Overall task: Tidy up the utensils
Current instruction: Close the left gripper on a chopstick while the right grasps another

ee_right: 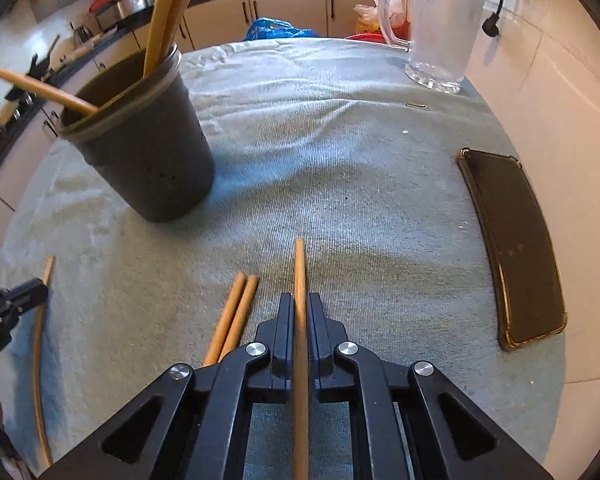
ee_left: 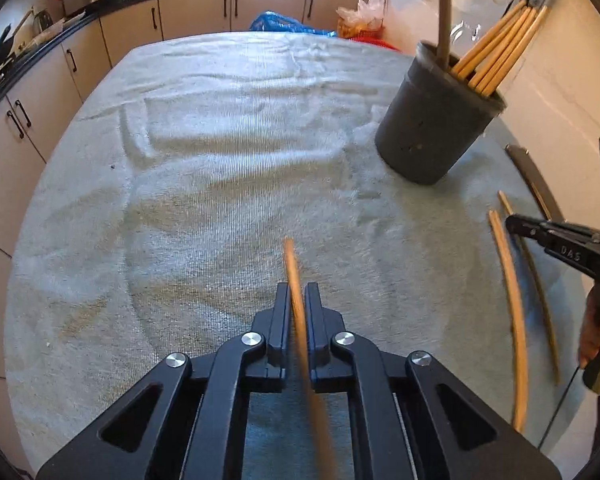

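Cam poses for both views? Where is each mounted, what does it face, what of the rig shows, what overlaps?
Left wrist: on the left gripper, facing across the towel-covered table toward the cabinets; its jaws clamp a chopstick; the right gripper shows at right.
Right wrist: on the right gripper, same heading; its jaws clamp another chopstick; the left gripper shows at left.
Shared: dark utensil cup, phone.

A pale, ribbed towel [ee_right: 340,184] is covering the surface [ee_right: 580,368]. Sitting on it are a dark utensil cup [ee_right: 148,160] (chopsticks poking out), a glass mug [ee_right: 440,32] at the far edge, and a black phone [ee_right: 512,248]. Two loose chopsticks [ee_right: 232,316] are lying side by side, touching.
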Tool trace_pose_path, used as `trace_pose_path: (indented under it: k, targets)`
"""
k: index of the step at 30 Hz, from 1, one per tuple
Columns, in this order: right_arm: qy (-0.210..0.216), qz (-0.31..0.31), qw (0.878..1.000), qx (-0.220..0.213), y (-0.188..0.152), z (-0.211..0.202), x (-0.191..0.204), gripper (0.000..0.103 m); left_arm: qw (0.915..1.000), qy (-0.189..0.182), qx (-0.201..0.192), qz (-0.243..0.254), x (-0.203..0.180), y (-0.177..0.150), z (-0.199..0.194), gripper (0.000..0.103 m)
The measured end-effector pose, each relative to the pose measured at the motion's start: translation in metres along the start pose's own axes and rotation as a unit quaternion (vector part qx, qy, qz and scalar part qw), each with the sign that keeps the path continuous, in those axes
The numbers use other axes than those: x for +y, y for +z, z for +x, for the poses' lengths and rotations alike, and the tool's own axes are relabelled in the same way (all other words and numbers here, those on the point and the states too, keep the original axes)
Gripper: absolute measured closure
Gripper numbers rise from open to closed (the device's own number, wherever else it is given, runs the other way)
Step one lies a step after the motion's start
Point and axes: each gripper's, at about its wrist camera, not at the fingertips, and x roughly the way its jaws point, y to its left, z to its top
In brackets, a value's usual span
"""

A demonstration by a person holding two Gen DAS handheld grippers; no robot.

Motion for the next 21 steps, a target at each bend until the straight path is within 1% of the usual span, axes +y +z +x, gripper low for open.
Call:
trace_pose_path:
  k: [4, 6, 8, 9, 13, 16, 21]
  targets:
    - [0.006, 0.009, 0.999, -0.034, -0.001, -0.022, -0.007, 0.096, 0.9993, 0.004, -0.036, 0.007, -0.005, 0.001, -0.029, 0.098]
    - [0.003, 0.007, 0.999, -0.054, -0.007, -0.040, -0.001, 0.096, 0.9984, 0.003, -0.055, 0.010, -0.009, 0.002, -0.046, 0.098]
    - [0.001, 0.003, 0.996, -0.084, -0.010, -0.065, 0.002, 0.096, 0.9970, 0.001, -0.077, 0.012, -0.012, 0.000, -0.066, 0.098]
    - [0.002, 0.002, 0.996, -0.093, -0.008, -0.069, -0.001, 0.096, 0.9964, -0.001, -0.084, 0.012, -0.013, -0.001, -0.073, 0.098]
    - [0.006, -0.003, 0.990, -0.142, -0.015, -0.111, 0.007, 0.096, 0.9934, -0.012, -0.114, 0.009, -0.018, -0.006, -0.105, 0.098]
    - [0.009, -0.007, 0.986, -0.167, -0.019, -0.136, 0.015, 0.096, 0.9909, -0.015, -0.133, 0.009, -0.022, -0.010, -0.125, 0.098]
    - [0.005, -0.017, 0.981, -0.191, -0.037, -0.162, 0.026, 0.096, 0.9877, -0.018, -0.155, 0.009, -0.027, -0.021, -0.151, 0.098]
